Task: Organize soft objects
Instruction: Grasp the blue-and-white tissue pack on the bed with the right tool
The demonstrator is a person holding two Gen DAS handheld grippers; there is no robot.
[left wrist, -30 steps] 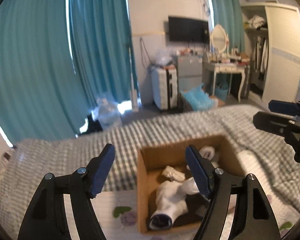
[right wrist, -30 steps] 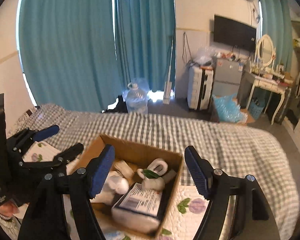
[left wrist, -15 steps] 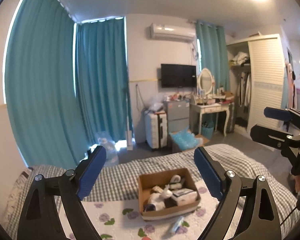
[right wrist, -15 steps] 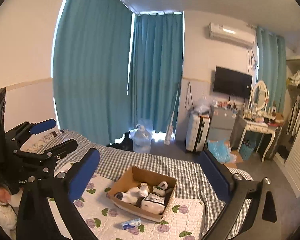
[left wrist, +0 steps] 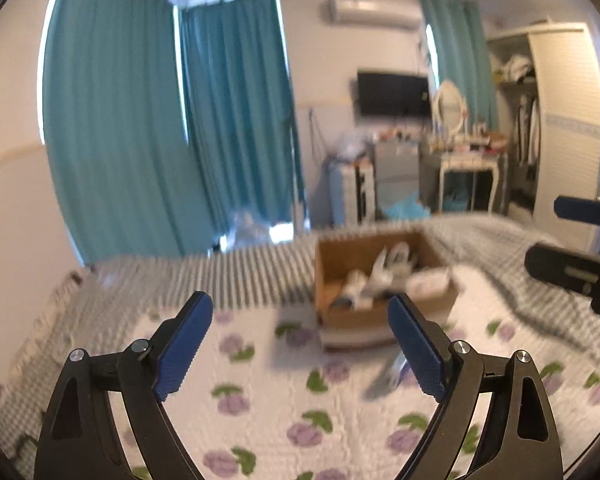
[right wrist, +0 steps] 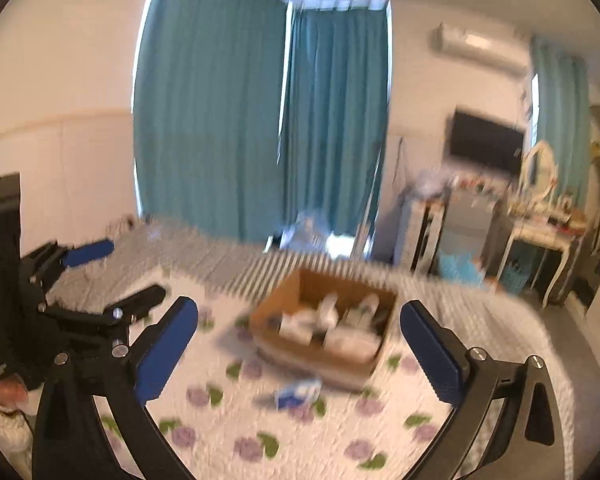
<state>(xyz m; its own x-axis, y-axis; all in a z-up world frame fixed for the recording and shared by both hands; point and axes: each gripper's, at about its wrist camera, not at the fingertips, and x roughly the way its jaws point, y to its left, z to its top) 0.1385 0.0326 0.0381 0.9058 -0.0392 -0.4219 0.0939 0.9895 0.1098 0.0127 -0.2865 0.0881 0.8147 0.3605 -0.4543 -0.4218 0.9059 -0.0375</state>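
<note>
Packet (left wrist: 388, 372), small, blue-and-white, blurred, on floral quilt (left wrist: 268, 408) just before cardboard box (left wrist: 380, 276) of soft items; lies ahead of both empty, wide-open tools, nearer left tool (left wrist: 300, 344) than right tool (right wrist: 300, 348), long axis indistinct.

Curtains: teal curtains (left wrist: 148, 120) are hanging closed, daylight leaking at their edges.
Wall: a black TV (left wrist: 394, 93) is hanging under an air conditioner (left wrist: 374, 10).
Furniture: a white dressing table (left wrist: 466, 168) is standing beside an open wardrobe (left wrist: 560, 120).
Bed: a flowered quilt (left wrist: 284, 408) is covering it.
</note>
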